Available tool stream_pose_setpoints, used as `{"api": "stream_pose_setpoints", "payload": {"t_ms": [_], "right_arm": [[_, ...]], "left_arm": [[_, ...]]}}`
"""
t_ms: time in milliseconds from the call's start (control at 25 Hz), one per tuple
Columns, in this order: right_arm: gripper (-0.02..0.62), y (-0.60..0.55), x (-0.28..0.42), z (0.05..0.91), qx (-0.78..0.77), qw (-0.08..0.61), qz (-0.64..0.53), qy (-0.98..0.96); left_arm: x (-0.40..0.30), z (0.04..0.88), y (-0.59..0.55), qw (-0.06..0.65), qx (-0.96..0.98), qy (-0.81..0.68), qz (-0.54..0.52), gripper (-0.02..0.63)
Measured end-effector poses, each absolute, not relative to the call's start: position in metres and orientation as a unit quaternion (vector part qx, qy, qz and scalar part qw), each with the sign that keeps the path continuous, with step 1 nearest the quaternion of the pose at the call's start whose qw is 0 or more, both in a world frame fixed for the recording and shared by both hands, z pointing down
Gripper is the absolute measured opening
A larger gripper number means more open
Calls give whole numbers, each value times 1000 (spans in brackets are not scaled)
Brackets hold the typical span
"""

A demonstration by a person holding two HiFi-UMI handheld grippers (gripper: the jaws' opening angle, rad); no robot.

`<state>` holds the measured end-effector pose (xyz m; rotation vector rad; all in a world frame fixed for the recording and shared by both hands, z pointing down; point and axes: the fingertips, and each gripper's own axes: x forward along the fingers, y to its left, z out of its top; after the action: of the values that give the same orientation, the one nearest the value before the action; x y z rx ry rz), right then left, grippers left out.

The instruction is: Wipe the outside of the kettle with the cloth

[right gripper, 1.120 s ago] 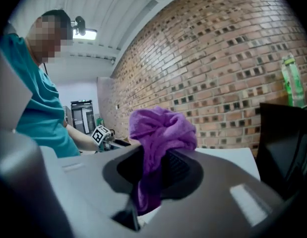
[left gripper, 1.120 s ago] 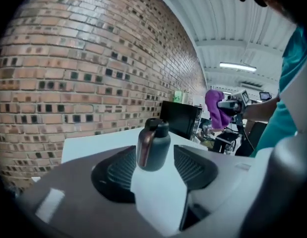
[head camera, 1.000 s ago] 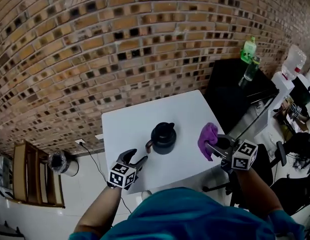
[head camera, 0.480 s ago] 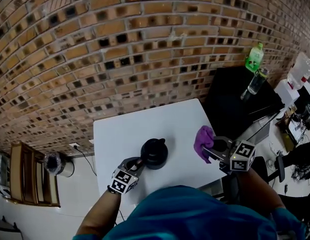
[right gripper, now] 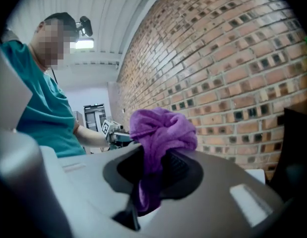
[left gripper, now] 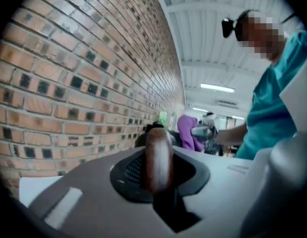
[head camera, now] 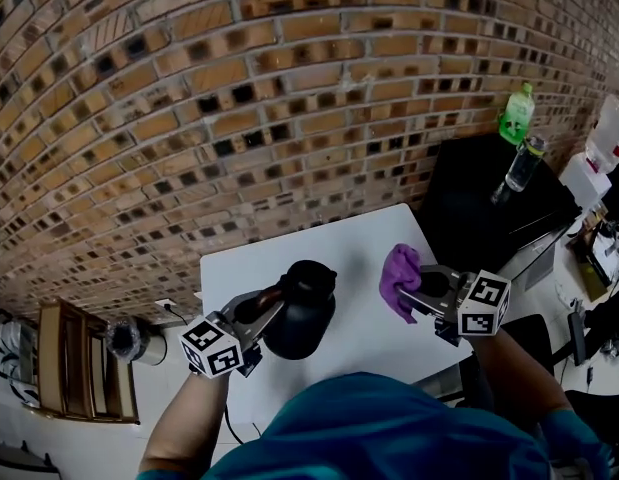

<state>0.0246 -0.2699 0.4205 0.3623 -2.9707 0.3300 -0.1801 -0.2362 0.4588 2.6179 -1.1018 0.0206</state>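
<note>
The black kettle [head camera: 301,313] hangs tilted above the white table [head camera: 359,233], held by its brown handle [head camera: 270,299]. My left gripper [head camera: 268,301] is shut on that handle; its jaws have just been closing with the handle between them. In the left gripper view the handle [left gripper: 158,157] stands upright between the jaws. My right gripper [head camera: 414,296] is shut on the purple cloth [head camera: 399,278], to the right of the kettle and apart from it. The bunched cloth [right gripper: 160,133] rises out of the jaws in the right gripper view.
A brick wall runs behind the table. A black table [head camera: 469,183] at the right carries a green bottle [head camera: 516,115] and a clear bottle [head camera: 524,163]. A wooden shelf [head camera: 64,358] stands on the floor at the left.
My left gripper reached the kettle's handle, closed on it and lifted the kettle off the table. The right gripper with the cloth drifted a little left toward the kettle.
</note>
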Motion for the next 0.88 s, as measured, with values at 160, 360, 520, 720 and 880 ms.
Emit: {"api": "stream_pose_setpoints", "payload": {"t_ms": [160,360,520,720,880], "right_arm": [[69,-259,-14,368,86,103,-33,-990],[69,-264,-61,294,99,169,-237,-951],[70,-274,-75,263,145,193,-342,-908],[69,-268,-81,251,171,213,-430,-860],[69,-249,-94,291,134,247,-445,-850]], "left_arm": [[-198,371,-261,124,898,-419,-45,75],[-191,280,-284,57,911,-403,-69,75],[-185,221,-289,14,914,-392,-103,75],[-184,165,-295,-13,909,-391,-142,75],[-181,143,-291,-33,903,-396,-164,77]]}}
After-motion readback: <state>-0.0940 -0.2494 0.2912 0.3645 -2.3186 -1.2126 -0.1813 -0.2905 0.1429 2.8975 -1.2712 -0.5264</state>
